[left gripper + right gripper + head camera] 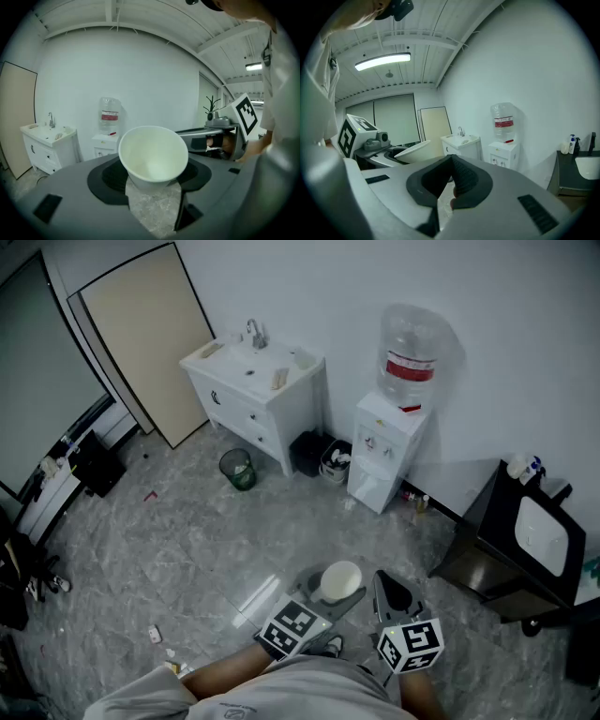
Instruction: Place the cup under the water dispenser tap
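- The left gripper (337, 589) is clamped on the white cup (152, 154), which it holds above the floor (187, 540).
- Just beside it, the right gripper (451, 161) has its jaws together on nothing.
- Grey floor stretches from there to the water dispenser (384, 451), which stands against the far wall.
- Only the head view shows the green bin (238, 468) by the sink cabinet (255, 390).
- Only the right gripper view shows the ceiling light (383, 61).

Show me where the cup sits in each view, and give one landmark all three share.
Head view: the cup is at bottom centre, mouth up.
Left gripper view: it is dead centre, gripped in the left tongs, with its mouth towards the camera.
Right gripper view: it is left of centre, seen side-on.
Shared landmark: the water dispenser, upper right in the head view, left of the cup in the left gripper view and right of centre in the right gripper view.
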A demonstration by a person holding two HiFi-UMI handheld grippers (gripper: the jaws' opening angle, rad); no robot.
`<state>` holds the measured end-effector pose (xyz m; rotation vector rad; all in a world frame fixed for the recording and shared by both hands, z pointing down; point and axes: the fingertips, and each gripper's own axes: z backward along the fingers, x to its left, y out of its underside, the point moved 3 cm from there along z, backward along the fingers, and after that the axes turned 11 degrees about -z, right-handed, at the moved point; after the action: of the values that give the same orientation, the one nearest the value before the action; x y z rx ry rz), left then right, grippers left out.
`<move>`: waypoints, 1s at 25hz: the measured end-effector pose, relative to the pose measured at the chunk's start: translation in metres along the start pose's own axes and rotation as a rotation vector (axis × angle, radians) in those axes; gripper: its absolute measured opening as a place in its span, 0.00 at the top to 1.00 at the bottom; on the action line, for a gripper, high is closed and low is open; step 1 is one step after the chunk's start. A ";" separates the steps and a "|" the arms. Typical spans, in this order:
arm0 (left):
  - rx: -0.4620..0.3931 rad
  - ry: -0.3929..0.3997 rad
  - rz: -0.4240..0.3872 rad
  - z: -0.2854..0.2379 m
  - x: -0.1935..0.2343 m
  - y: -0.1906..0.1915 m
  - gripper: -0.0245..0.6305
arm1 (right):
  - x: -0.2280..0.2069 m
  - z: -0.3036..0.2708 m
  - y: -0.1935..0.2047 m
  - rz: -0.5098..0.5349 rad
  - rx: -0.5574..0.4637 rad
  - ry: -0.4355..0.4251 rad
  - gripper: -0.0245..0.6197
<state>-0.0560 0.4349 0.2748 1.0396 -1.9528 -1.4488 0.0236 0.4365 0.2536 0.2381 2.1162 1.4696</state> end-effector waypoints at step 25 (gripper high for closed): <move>0.000 -0.003 0.006 -0.063 0.028 0.000 0.53 | -0.051 -0.034 -0.026 -0.021 -0.049 -0.069 0.94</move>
<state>-0.0246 0.3763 0.2937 1.0314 -1.9564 -1.4475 0.0526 0.3765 0.2560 0.2434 2.0195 1.4784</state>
